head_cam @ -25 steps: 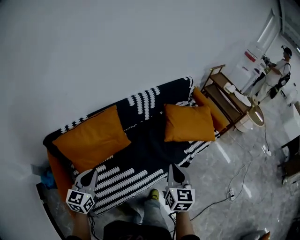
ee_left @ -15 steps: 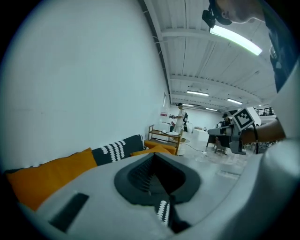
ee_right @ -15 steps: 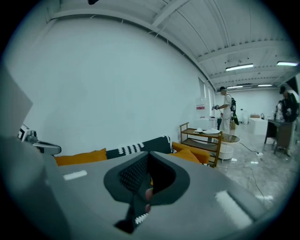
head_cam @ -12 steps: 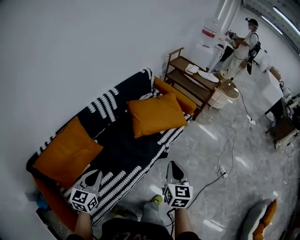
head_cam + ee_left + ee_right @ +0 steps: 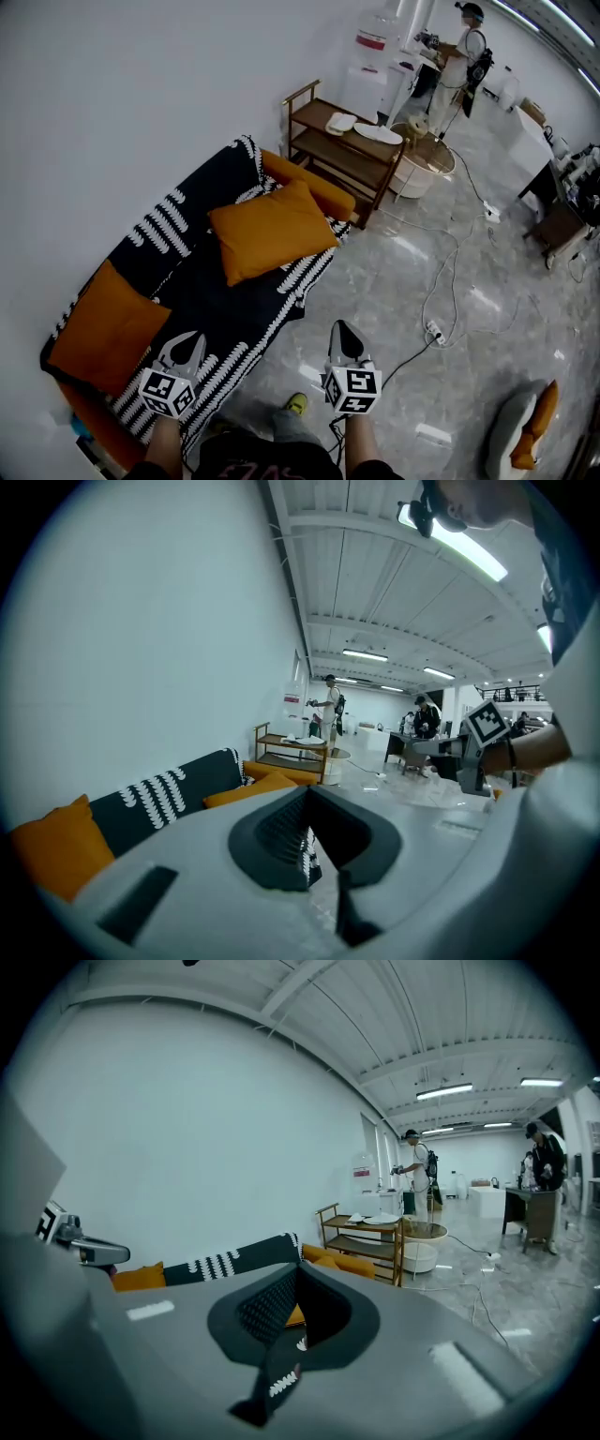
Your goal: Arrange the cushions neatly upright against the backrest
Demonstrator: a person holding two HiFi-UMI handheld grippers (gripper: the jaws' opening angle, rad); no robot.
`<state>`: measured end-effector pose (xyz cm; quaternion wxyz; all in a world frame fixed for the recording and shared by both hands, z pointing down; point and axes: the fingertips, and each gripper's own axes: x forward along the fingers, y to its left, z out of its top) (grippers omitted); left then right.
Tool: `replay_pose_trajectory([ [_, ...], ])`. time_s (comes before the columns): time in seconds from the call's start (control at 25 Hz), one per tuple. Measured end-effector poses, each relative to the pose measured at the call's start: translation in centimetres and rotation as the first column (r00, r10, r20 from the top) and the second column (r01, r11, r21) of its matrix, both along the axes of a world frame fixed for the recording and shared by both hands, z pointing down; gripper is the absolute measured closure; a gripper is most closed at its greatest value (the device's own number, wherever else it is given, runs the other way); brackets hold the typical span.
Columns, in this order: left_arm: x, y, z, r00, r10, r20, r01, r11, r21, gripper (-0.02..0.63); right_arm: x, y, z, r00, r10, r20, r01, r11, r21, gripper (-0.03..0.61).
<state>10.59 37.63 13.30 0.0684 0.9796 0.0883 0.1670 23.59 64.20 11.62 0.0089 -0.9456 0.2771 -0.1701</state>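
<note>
A sofa under a black-and-white throw (image 5: 192, 281) runs along the wall. One orange cushion (image 5: 108, 328) leans at its left end, and a second orange cushion (image 5: 272, 230) lies tilted near the right end, beside the orange armrest (image 5: 314, 192). My left gripper (image 5: 190, 337) hovers over the sofa's front edge, shut and empty. Over the floor in front of the sofa, my right gripper (image 5: 340, 327) is also shut and empty. The left gripper view shows both cushions (image 5: 52, 850) (image 5: 255, 787) beyond the shut left gripper (image 5: 305, 797). The right gripper (image 5: 292, 1279) points at the sofa.
A wooden shelf (image 5: 342, 141) with plates stands past the sofa's right end, a round tub (image 5: 422, 169) beside it. A cable and power strip (image 5: 433, 330) lie on the marble floor. A person (image 5: 464, 42) stands far back. A grey-and-orange cushion (image 5: 523, 436) lies at lower right.
The view has swung right, so the sofa has slid to the left of the head view. Both grippers moved sideways with it and stayed shut. The cushions have not shifted on the sofa.
</note>
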Motion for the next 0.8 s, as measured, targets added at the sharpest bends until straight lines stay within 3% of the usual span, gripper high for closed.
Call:
replay_pose_trajectory([
  [0.2,6.2,3.9,-0.3,1.0,-0.03,-0.001,0.03,0.999,-0.012,0.611,5.2,3.7,0.1,0.999,-0.031,-0.02,0.031,1.0,-0.005,0.567],
  [0.44,11.7,7.9,-0.1,1.0,0.023,0.015,-0.023,1.0,0.007,0.611,9.5,6.6,0.5,1.0,-0.027,-0.003,0.027,1.0,0.009,0.566],
  [0.8,18.7,8.0,1.4,0.999,0.037,0.013,-0.037,0.998,-0.045,0.611,14.9,8.6,2.1,1.0,0.019,0.017,-0.019,0.999,-0.026,0.568],
])
